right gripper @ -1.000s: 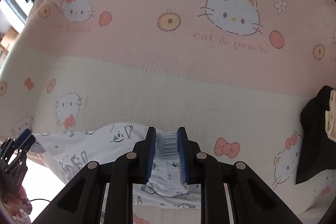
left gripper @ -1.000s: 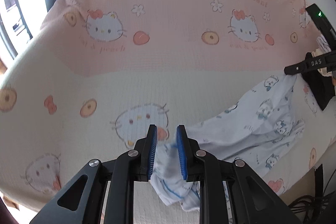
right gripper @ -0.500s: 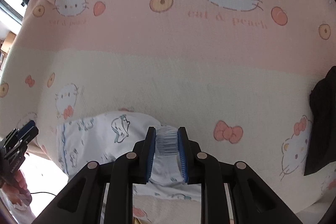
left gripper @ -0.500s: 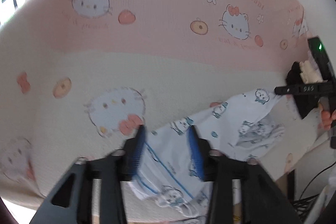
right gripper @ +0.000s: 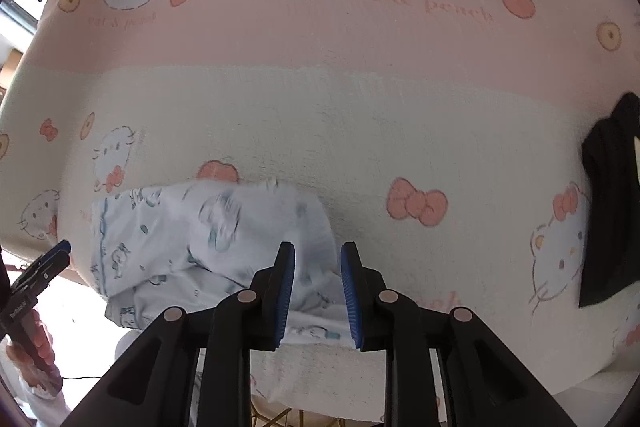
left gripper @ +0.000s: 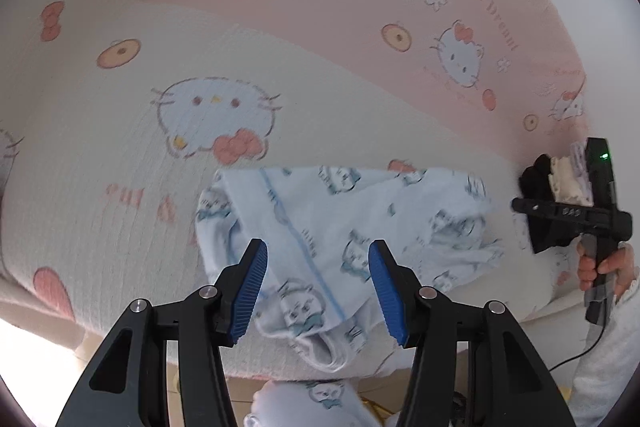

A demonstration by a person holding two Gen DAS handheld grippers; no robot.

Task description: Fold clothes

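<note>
Pale-blue garment (left gripper: 340, 235) is lying lengthwise along the bed's (left gripper: 280, 75) near edge; left tongs (left gripper: 318, 291) are released, right tongs (right gripper: 318, 291) are opening around its hem.

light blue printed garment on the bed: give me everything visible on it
The garment is pale blue-white soft fabric, printed with small cartoon animals and edged with a thin blue piping line. It lies crumpled and partly doubled over near the front edge of the pink-and-cream cartoon bedspread, one end spilling over that edge. The left gripper stands open above it, pads clear. The right gripper straddles its right end, jaws opening, cloth between them. A black garment lies apart, to its right.
</note>
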